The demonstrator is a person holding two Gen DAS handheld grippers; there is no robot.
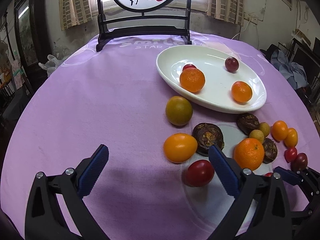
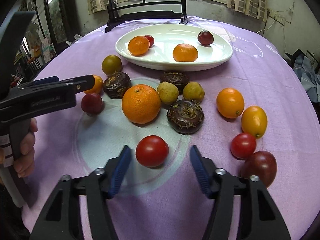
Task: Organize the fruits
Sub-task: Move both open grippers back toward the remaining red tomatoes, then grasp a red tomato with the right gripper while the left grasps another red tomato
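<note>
Barely begun: four fruits in white oval dish (image 2: 224,58), about a dozen loose on purple cloth (image 2: 260,76); right gripper (image 2: 160,157) parted around red tomato (image 2: 152,151), seemingly not touching; left gripper (image 1: 158,155) spread, empty

A purple cloth (image 2: 260,76) covers the table; before the white dish (image 2: 224,60), perhaps fifteen loose fruits (image 2: 141,104) lie.

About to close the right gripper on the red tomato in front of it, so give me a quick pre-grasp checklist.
1. Right gripper open: ok.
2. Red tomato fully between the pads: not ok, it sits just ahead of the tips.
3. Tomato clear of other fruit: ok.
4. Left gripper clear of the path: ok, off to the side.
5. White dish has free space: ok.
6. Tomato firmness: cannot tell.
</note>
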